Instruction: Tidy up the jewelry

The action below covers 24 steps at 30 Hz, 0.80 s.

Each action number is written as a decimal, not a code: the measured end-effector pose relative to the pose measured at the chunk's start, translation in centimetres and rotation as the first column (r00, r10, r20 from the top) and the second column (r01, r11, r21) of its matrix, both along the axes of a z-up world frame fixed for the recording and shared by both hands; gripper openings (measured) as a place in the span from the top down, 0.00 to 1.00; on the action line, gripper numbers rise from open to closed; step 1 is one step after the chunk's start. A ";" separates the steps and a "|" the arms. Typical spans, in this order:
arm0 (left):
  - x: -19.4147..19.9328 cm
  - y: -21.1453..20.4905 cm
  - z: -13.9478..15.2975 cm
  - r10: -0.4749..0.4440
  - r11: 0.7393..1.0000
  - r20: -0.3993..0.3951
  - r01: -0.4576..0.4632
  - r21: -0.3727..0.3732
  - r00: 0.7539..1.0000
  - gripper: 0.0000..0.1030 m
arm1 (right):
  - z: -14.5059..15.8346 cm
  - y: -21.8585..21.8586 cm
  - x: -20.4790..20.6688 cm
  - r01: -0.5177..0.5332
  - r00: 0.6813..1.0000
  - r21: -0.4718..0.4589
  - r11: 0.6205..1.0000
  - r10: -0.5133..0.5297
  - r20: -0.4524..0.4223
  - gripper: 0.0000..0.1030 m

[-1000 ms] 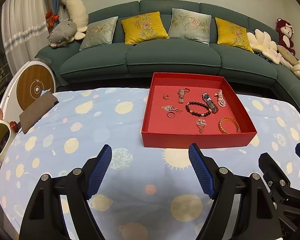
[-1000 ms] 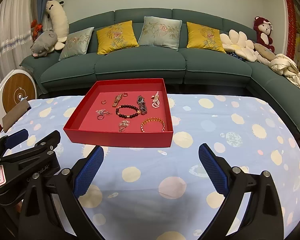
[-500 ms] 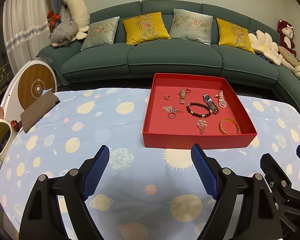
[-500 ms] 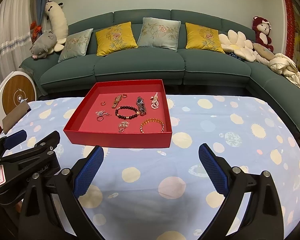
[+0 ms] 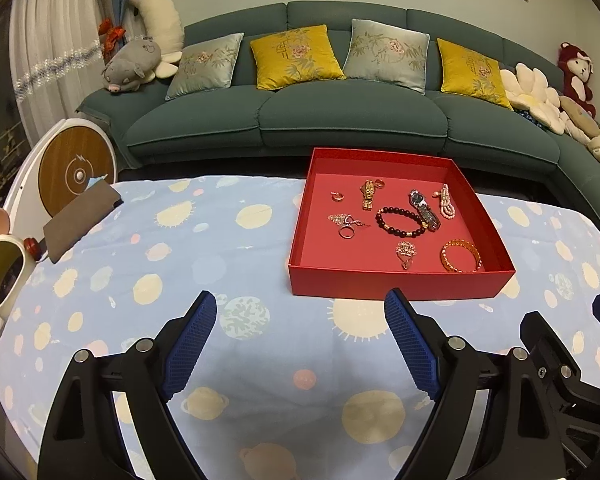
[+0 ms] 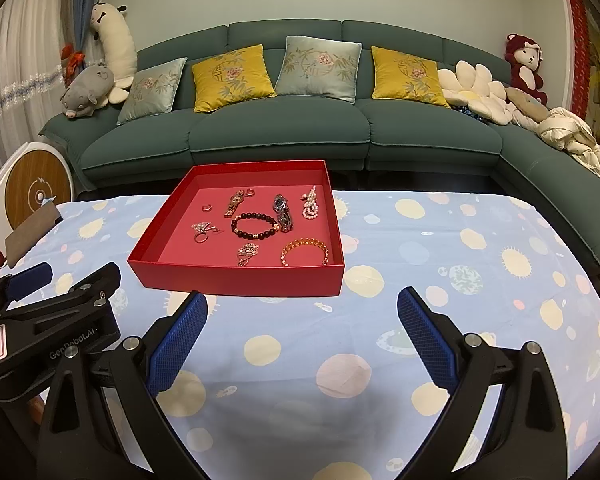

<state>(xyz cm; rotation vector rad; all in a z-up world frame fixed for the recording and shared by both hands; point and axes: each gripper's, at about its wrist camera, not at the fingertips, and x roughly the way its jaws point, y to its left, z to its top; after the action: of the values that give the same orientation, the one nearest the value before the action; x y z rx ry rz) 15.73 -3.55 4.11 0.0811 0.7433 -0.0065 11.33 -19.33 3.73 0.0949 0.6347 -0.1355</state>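
Observation:
A red tray (image 5: 400,284) (image 6: 236,282) stands on the blue patterned tablecloth. In it lie several jewelry pieces: a dark bead bracelet (image 5: 400,222) (image 6: 255,226), a gold bangle (image 5: 460,256) (image 6: 305,252), a watch (image 5: 424,210) (image 6: 283,212), a pearl strand (image 5: 446,202) (image 6: 311,207), a gold watch band (image 5: 367,195), rings and brooches. My left gripper (image 5: 300,324) is open and empty, short of the tray's near wall. My right gripper (image 6: 302,320) is open and empty, near the tray's front right corner. The left gripper shows at the left edge of the right wrist view (image 6: 56,304).
A brown pouch (image 5: 80,220) and a small mirror (image 5: 0,272) lie at the table's left edge. A green sofa (image 5: 340,120) with cushions and plush toys stands behind the table. A round white device (image 5: 76,172) stands at the left.
Both views have shifted slightly; the tray sits a little farther from the fingertips. Both grippers stay open and empty. The jewelry has not moved.

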 end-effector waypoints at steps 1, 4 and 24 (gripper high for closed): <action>-0.1 -0.1 0.1 0.002 1.000 0.007 -0.002 0.007 1.000 0.19 | 0.0 0.0 0.0 0.000 1.000 -0.001 1.000 0.000 0.000 0.09; -0.2 -0.1 0.1 0.005 1.000 0.012 -0.005 0.010 1.000 0.19 | 0.0 0.0 0.0 -0.002 1.000 -0.001 1.000 0.002 0.000 0.09; -0.5 0.2 0.1 0.004 1.000 0.044 -0.005 0.017 0.999 0.19 | 0.0 0.1 -0.2 -0.001 1.000 -0.007 1.000 0.001 -0.004 0.09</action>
<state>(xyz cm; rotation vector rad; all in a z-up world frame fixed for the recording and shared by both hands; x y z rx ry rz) 15.24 -3.36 4.21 0.0954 0.6991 0.0062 11.14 -19.27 3.74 0.0876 0.6379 -0.1366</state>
